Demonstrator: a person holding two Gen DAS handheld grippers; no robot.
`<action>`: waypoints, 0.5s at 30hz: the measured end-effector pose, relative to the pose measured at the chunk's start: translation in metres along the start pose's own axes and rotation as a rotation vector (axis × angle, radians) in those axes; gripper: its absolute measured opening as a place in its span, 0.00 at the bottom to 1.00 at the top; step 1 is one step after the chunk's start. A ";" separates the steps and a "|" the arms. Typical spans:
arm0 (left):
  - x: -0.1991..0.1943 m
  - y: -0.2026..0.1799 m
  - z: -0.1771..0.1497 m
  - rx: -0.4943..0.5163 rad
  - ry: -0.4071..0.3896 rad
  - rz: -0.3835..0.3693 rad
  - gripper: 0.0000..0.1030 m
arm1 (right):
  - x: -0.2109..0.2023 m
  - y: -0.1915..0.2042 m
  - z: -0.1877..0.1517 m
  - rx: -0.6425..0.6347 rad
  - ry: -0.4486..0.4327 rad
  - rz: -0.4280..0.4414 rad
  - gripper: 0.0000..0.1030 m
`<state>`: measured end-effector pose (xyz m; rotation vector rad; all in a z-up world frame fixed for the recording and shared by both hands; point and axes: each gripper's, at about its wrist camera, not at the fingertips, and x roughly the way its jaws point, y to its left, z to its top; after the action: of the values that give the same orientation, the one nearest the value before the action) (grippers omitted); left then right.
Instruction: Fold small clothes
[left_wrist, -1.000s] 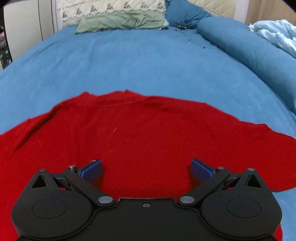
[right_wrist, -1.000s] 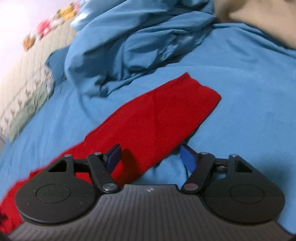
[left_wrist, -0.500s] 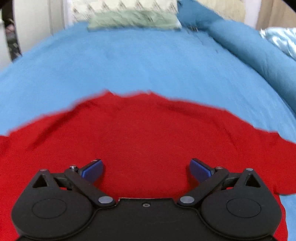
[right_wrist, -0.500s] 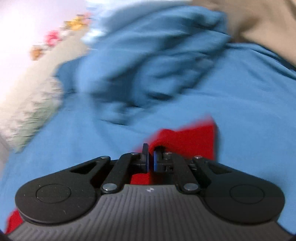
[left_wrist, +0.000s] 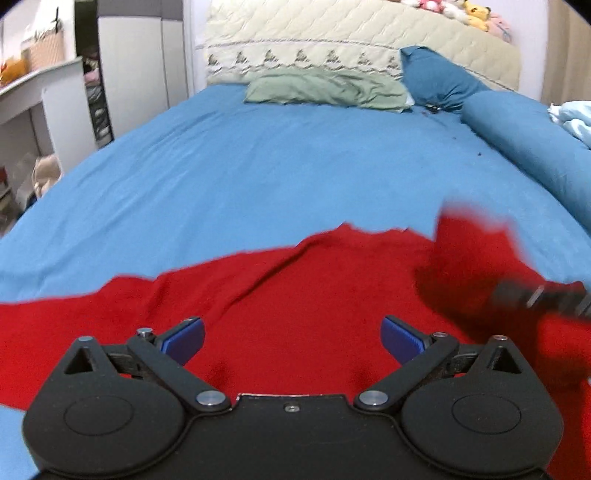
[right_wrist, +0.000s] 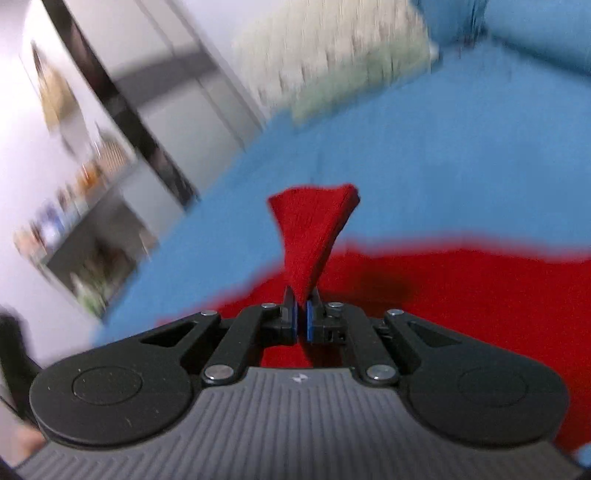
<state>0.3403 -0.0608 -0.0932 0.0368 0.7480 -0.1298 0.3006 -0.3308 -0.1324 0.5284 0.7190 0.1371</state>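
Note:
A red knit garment (left_wrist: 295, 295) lies spread on the blue bed sheet (left_wrist: 258, 166). My left gripper (left_wrist: 291, 338) is open and empty, low over the garment's middle. My right gripper (right_wrist: 301, 314) is shut on the garment's sleeve end (right_wrist: 314, 221), which sticks up between the pads, lifted above the garment's body (right_wrist: 461, 288). In the left wrist view the raised sleeve (left_wrist: 472, 251) and the right gripper (left_wrist: 539, 299) show blurred at the right.
A green pillow (left_wrist: 325, 88), a blue pillow (left_wrist: 439, 77) and a quilted headboard (left_wrist: 351, 40) are at the far end. A rolled blue duvet (left_wrist: 528, 140) lies along the right. White furniture (left_wrist: 40, 96) stands left of the bed.
My right gripper shut on the sleeve end, lifted it and swung left over the garment's body. My left gripper stayed open, and its view tilted up.

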 end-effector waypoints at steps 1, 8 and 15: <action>0.001 0.004 -0.003 -0.003 0.008 -0.001 1.00 | 0.015 0.000 -0.015 -0.020 0.038 -0.024 0.19; 0.005 -0.011 -0.009 0.006 0.025 -0.088 1.00 | 0.014 -0.002 -0.046 -0.128 0.082 -0.049 0.28; 0.020 -0.094 -0.008 0.109 0.066 -0.239 1.00 | -0.075 -0.013 -0.069 -0.224 -0.026 -0.205 0.75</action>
<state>0.3375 -0.1558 -0.1116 0.0559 0.8090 -0.3986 0.1984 -0.3355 -0.1373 0.2404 0.7178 0.0189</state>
